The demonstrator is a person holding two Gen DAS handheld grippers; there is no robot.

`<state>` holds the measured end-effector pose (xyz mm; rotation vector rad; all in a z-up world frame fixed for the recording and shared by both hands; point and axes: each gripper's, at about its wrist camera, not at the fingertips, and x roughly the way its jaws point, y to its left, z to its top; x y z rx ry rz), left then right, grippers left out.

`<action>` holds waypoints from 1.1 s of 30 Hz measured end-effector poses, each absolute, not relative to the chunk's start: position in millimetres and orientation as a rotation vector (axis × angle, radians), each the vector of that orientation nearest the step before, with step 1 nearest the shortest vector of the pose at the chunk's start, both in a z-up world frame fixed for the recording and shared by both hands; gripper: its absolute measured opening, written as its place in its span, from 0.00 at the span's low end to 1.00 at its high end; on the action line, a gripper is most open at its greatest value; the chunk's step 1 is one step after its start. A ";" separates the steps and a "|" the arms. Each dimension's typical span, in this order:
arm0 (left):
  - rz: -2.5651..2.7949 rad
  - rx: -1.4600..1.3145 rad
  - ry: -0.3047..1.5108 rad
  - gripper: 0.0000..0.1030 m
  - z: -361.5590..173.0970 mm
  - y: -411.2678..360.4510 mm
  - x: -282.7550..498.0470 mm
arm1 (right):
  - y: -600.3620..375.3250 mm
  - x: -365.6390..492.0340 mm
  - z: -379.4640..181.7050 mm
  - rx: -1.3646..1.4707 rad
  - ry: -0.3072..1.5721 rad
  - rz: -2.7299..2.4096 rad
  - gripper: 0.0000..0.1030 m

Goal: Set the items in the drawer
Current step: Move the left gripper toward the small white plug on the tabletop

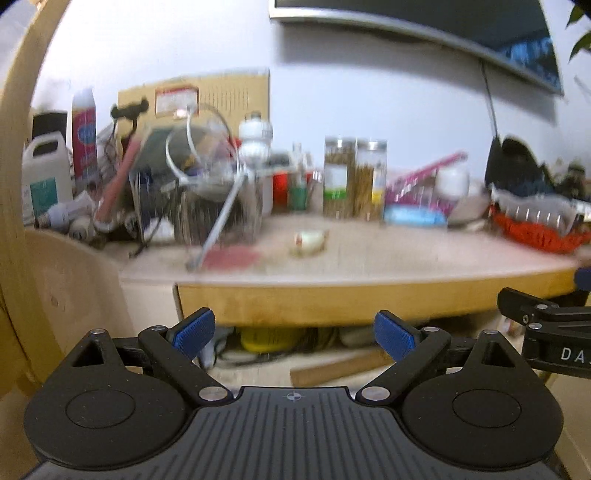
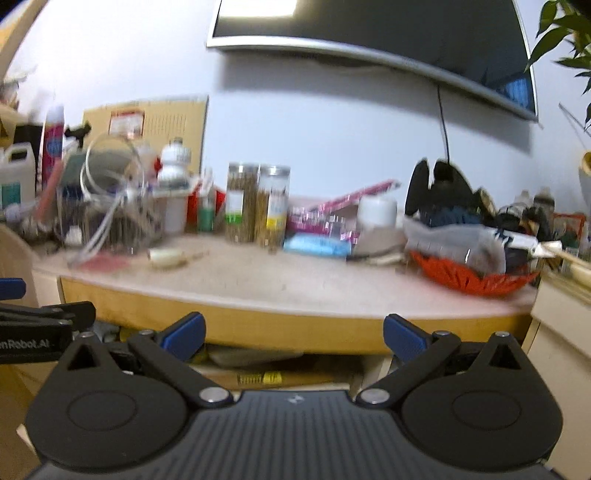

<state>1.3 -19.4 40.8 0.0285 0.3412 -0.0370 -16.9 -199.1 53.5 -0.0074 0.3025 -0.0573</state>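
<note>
Both grippers, left gripper and right gripper, hang wide open and empty near the desk; best line up squarely on one item before closing.

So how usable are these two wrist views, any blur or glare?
Left wrist: tabletop and jars smeared by motion blur, gripper sharp. Right wrist: milder blur, glare on the wall screen; fisheye bends both.

Not much readable text to be found here. "DA" is printed in white on the right gripper, seen at the edge of the left wrist view. "enRobot.AI" is printed on the left gripper in the right wrist view. Jar and bottle labels are blurred out.
</note>
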 end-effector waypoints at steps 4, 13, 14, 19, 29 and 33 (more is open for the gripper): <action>-0.044 0.008 0.297 0.93 51.6 -15.3 0.2 | -203.2 -19.4 61.4 -0.007 0.262 -0.055 1.00; -0.038 -0.002 0.297 0.93 52.6 -11.7 1.7 | -206.9 -19.6 62.5 0.011 0.263 -0.055 1.00; -0.040 0.001 0.297 0.93 52.8 -12.3 2.6 | -206.7 -20.3 62.1 0.008 0.264 -0.053 1.00; -0.051 0.005 0.300 0.93 52.6 -12.2 10.7 | -204.6 -21.2 61.3 0.002 0.264 -0.045 1.00; -0.080 0.039 0.319 0.93 49.5 -11.1 46.0 | -201.4 -18.7 57.2 0.017 0.282 -0.033 1.00; -0.097 0.043 0.330 0.93 45.4 -11.1 62.8 | -199.7 -16.9 55.7 0.019 0.288 -0.028 1.00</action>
